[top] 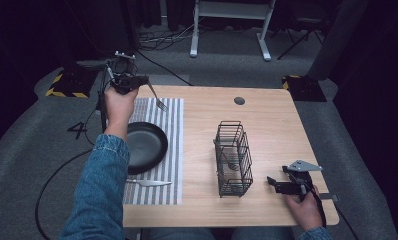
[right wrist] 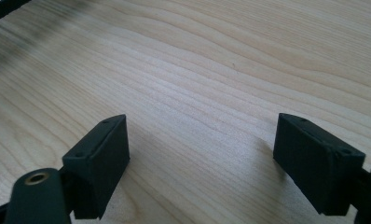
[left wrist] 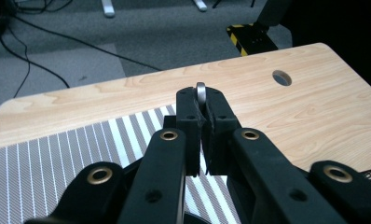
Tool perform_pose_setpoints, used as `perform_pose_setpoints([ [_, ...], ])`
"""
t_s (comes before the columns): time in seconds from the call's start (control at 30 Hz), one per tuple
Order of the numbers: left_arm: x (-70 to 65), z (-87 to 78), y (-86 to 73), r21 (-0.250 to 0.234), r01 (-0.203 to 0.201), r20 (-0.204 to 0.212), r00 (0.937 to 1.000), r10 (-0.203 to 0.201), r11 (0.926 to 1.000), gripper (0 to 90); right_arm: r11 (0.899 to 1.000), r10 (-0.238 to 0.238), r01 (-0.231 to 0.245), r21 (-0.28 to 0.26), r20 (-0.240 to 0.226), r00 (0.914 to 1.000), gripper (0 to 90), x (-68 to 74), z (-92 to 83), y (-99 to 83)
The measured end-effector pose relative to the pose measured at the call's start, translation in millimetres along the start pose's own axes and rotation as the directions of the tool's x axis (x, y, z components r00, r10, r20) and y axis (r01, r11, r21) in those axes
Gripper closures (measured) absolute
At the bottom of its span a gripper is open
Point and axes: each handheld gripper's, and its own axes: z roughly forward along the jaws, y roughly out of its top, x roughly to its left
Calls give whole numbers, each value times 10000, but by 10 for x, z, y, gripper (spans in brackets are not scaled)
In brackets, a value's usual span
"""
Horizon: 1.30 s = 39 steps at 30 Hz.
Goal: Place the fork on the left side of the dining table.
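Up top-left, left tongs clamped on fork — above striped placemat, black plate and knife beneath, wire basket mid-worktop, right tongs apart — resting low.

The left forearm, in a denim sleeve, stretches toward eleven o'clock, its hand raising the left gripper with jaws pinched together, tips aimed toward three o'clock. At five o'clock, the right hand rests the right gripper low, jaws spread wide, pointing toward nine.
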Motion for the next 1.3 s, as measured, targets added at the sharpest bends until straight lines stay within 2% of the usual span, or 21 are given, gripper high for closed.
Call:
perform_pose_setpoints([
  [0.2, 108, 119, -87, 286, 453, -149, 9989, -449, 9986, 866, 10000, -9, 9, 14, 9, 10000, 186, 0, -1, 0],
  [0.43, 182, 195, -173, 405, 909, -79, 9959, -906, 9950, 866, 10000, -11, 11, 14, 9, 10000, 186, 0, -1, 0],
  [0.6, 189, 244, -222, 605, 900, -157, 9959, -893, 9941, 866, 10000, -5, 5, 9, 13, 10000, 186, 0, -1, 0],
  [0.7, 180, 277, -245, 610, 1007, -15, 9949, -1008, 9930, 865, 10000, -12, 12, 15, 12, 10000, 186, 0, -1, 0],
  [0.83, 135, 342, -259, 796, 871, -79, 9962, -868, 9930, 866, 10000, -6, 6, 8, 14, 10000, 186, 0, -1, 0],
  [1.17, 155, 377, -287, 867, 907, -12, 9959, -910, 9921, 859, 10000, -2, 2, 9, 13, 10000, 186, 2, -1, 0],
  [1.3, 181, 376, -295, 963, 799, -451, 9961, -758, 9921, 842, 10000, -6, 6, 11, 13, 10000, 186, 1, -2, 0],
])
